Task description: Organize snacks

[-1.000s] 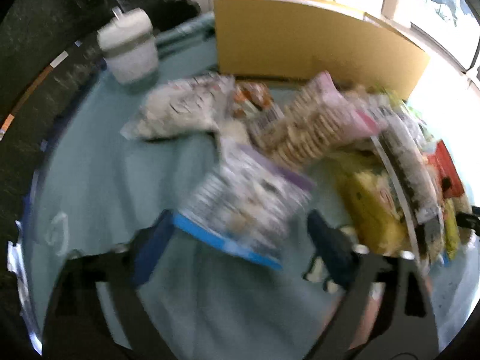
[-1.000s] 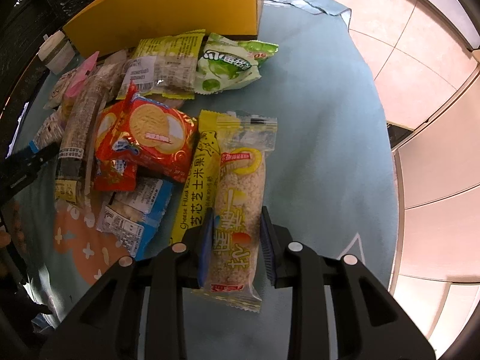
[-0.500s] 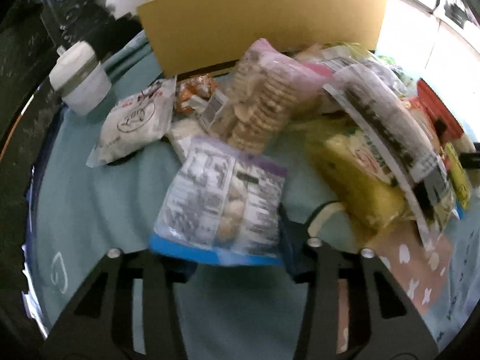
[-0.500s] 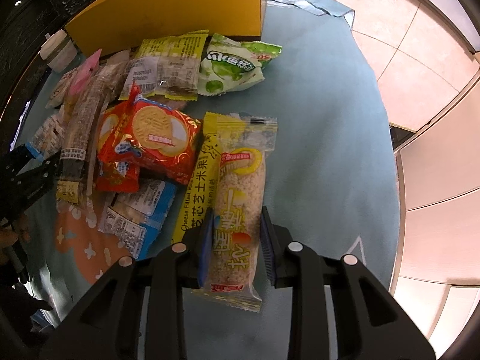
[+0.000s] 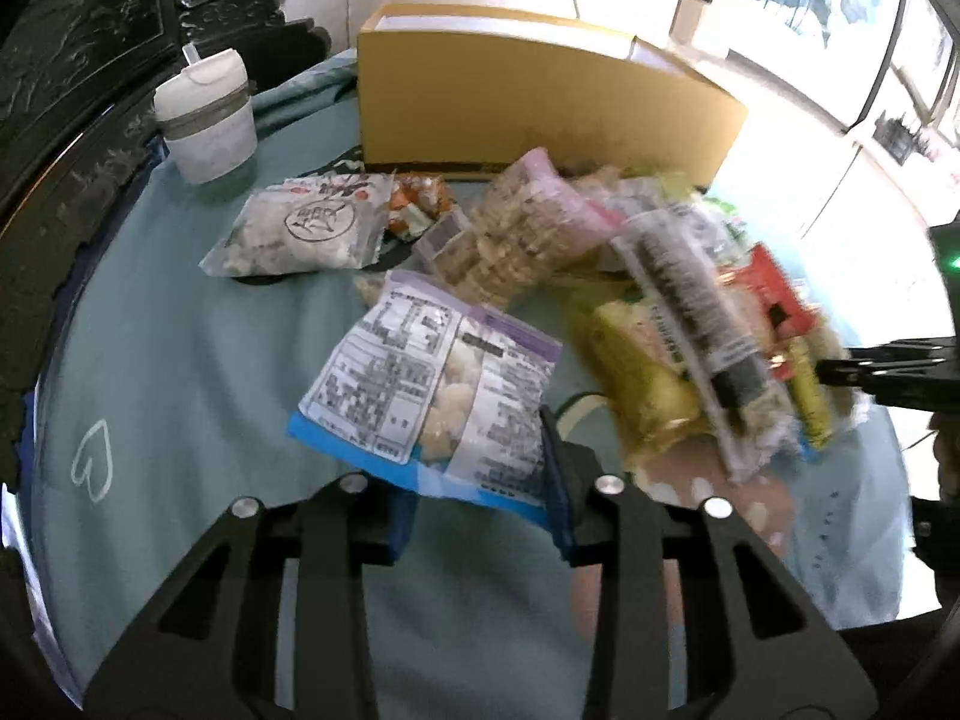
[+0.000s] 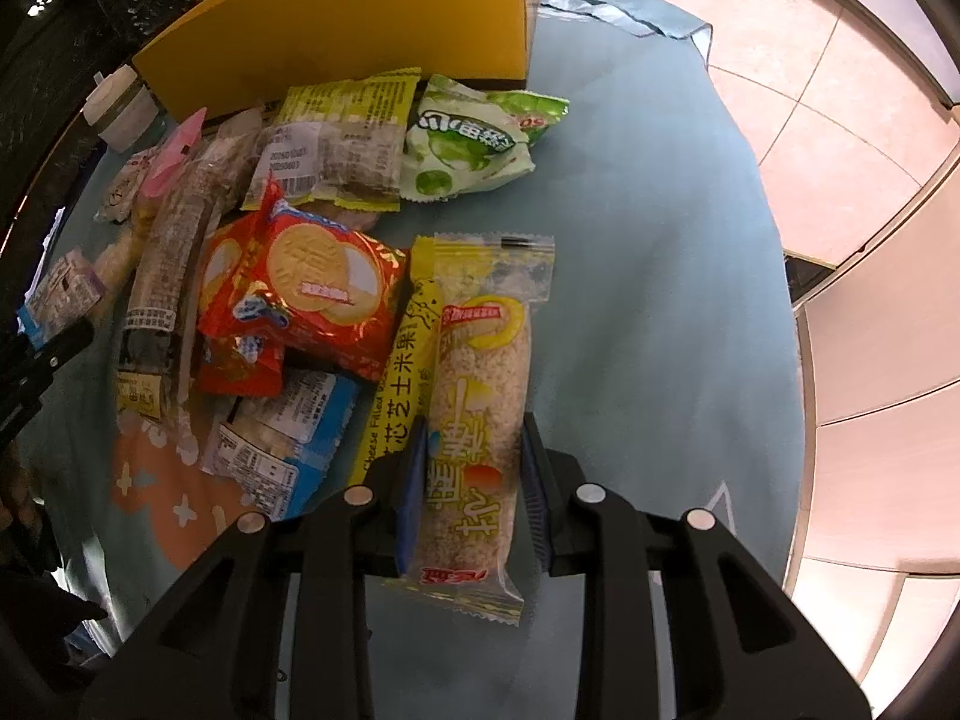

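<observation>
A bench [image 6: 648, 228] under teal cloth carries a yellow box [image 5: 540, 102] at its far side, with a heap of snack packets [image 6: 300, 276] before it. The left tongs [image 5: 480, 510] have just been closing and pinch a blue-edged pouch [image 5: 432, 384]. The right tongs [image 6: 474, 498] pinch a rice-bar packet [image 6: 480, 420].

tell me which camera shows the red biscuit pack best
The right wrist view: the red biscuit pack lies sharp and face up in the snack pile, its round biscuit picture fully visible. The left wrist view shows only a blurred red sliver of it behind a long clear packet.
</observation>
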`<state>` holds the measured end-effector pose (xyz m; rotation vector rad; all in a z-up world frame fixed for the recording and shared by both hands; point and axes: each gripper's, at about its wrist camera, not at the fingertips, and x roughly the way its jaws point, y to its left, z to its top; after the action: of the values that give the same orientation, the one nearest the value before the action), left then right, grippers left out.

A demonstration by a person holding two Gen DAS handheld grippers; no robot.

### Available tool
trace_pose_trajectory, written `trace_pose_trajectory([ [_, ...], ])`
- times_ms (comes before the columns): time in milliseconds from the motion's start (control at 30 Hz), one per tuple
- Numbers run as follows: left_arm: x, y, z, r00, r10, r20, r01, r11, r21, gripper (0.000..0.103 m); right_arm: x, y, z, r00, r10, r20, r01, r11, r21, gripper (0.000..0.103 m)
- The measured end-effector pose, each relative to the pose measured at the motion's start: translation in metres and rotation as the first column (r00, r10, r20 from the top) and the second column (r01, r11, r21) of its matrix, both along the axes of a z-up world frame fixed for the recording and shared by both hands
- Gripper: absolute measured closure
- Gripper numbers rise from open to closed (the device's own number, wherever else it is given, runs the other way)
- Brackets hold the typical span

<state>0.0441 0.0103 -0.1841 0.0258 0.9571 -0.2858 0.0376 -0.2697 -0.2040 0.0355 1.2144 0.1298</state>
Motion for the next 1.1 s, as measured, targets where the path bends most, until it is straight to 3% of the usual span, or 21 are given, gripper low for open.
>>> trace_pose_trajectory([
  [33, -0.002, 0.0, 0.001, 1.0, -0.009, -0.006, 0.009, 1.0, -0.015, 0.068, 0.001, 0.0, 0.0, 1.0, 0.002, -0.001, -0.002, 1.0, 0.0, 0.074],
  [67, -0.004, -0.002, -0.003, 0.999, -0.016, -0.034, 0.016, 1.0, -0.021, 0.044, 0.001, 0.001, -0.002, 1.0, 0.003, -0.007, -0.003, 1.0, -0.004, 0.074],
  [100, -0.002, -0.002, -0.015, 0.996, -0.008, -0.089, 0.009, 1.0, 0.01, 0.034, 0.002, 0.001, -0.004, 1.0, 0.0, -0.012, 0.0, 1.0, -0.008, 0.074],
  [133, 0.001, 0.002, -0.022, 0.995, 0.013, -0.103, -0.009, 0.999, 0.036, 0.033, 0.003, 0.0, -0.006, 1.0, -0.008, -0.02, 0.008, 1.0, -0.007, 0.074],
  [200, -0.001, 0.01, -0.03, 0.991, 0.045, -0.127, -0.044, 0.999, 0.013, 0.033, 0.002, 0.0, -0.006, 1.0, -0.011, -0.024, 0.01, 1.0, -0.005, 0.074],
  [300, -0.005, 0.01, -0.022, 0.995, 0.057, -0.084, -0.058, 0.998, 0.0, 0.032, 0.0, 0.0, -0.006, 1.0, -0.007, -0.024, 0.007, 1.0, -0.008, 0.074],
  [367, -0.006, 0.0, -0.013, 0.999, 0.027, -0.029, -0.026, 0.999, 0.045, 0.021, 0.0, 0.001, -0.007, 1.0, -0.009, -0.026, 0.009, 1.0, -0.009, 0.074],
  [467, -0.005, -0.019, -0.009, 0.999, -0.044, 0.016, 0.041, 0.991, 0.13, 0.014, 0.0, 0.003, -0.007, 1.0, -0.008, -0.023, 0.008, 1.0, -0.008, 0.074],
  [600, -0.001, -0.041, -0.023, 0.99, -0.141, -0.018, 0.14, 0.946, 0.291, 0.01, 0.0, 0.002, -0.006, 1.0, -0.004, -0.021, 0.003, 1.0, -0.007, 0.074],
  [733, -0.005, -0.053, -0.026, 0.975, -0.221, 0.009, 0.203, 0.911, 0.36, 0.01, -0.001, -0.001, -0.007, 1.0, -0.01, -0.024, 0.01, 1.0, -0.004, 0.074],
  [833, -0.002, -0.061, -0.04, 0.975, -0.219, -0.023, 0.208, 0.884, 0.418, 0.01, 0.0, -0.003, -0.011, 0.999, -0.018, -0.031, 0.018, 1.0, -0.003, 0.074],
  [867, -0.001, -0.062, -0.043, 0.978, -0.209, -0.027, 0.202, 0.889, 0.411, 0.015, 0.001, -0.002, -0.011, 0.999, -0.016, -0.032, 0.016, 1.0, -0.003, 0.074],
  [933, -0.001, -0.056, -0.039, 0.982, -0.188, -0.002, 0.176, 0.917, 0.357, 0.05, 0.002, -0.001, -0.011, 0.999, -0.009, -0.031, 0.009, 1.0, -0.003, 0.074],
  [967, 0.001, -0.05, -0.035, 0.986, -0.169, 0.005, 0.158, 0.932, 0.326, 0.063, 0.002, -0.002, -0.011, 1.0, -0.006, -0.031, 0.006, 1.0, -0.004, 0.074],
  [1000, 0.003, -0.044, -0.031, 0.988, -0.154, 0.005, 0.147, 0.949, 0.279, 0.069, 0.002, -0.002, -0.01, 1.0, -0.004, -0.031, 0.004, 1.0, -0.003, 0.074],
  [1067, 0.013, -0.026, -0.024, 0.993, -0.117, -0.004, 0.115, 0.976, 0.183, 0.09, 0.003, -0.003, -0.011, 1.0, -0.007, -0.03, 0.007, 1.0, -0.001, 0.074],
  [1100, 0.015, -0.016, -0.021, 0.995, -0.095, -0.014, 0.096, 0.989, 0.116, 0.092, 0.003, -0.004, -0.011, 0.999, -0.01, -0.03, 0.01, 1.0, 0.001, 0.074],
])
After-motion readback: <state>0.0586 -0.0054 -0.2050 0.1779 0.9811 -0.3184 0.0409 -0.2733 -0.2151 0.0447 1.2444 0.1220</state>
